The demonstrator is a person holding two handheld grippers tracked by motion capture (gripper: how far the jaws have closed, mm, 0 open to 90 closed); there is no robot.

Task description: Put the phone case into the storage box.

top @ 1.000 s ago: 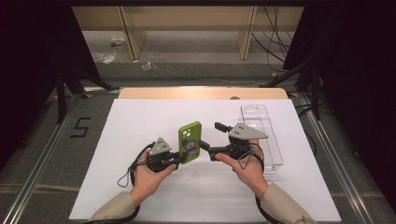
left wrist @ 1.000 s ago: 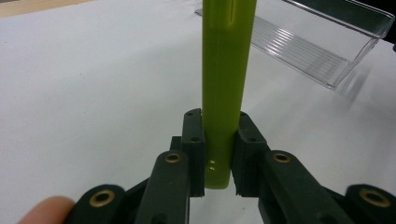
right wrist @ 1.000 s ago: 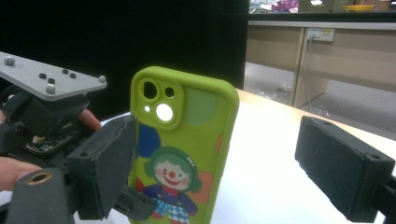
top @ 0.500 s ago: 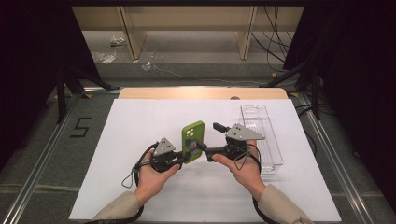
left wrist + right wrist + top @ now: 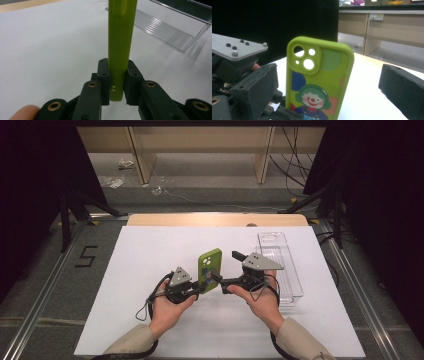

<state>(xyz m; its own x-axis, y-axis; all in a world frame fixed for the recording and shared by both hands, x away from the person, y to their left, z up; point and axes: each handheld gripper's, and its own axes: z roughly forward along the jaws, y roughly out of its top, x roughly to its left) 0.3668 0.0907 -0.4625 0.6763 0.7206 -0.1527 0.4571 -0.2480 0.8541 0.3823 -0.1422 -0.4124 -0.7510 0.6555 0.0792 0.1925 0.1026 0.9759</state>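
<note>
Here the left tongs (image 5: 116,85) clamp the lower edge of the green phone case (image 5: 209,270), standing it upright above the white surface (image 5: 150,255) so its printed back faces the right tongs (image 5: 227,270), whose jaws have just been opening, empty, around its side, probably for a handover.

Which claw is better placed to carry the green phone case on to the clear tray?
Left. The left claw is clamped on the green phone case; the right claw, nearer the clear tray, has just opened and holds nothing.
</note>
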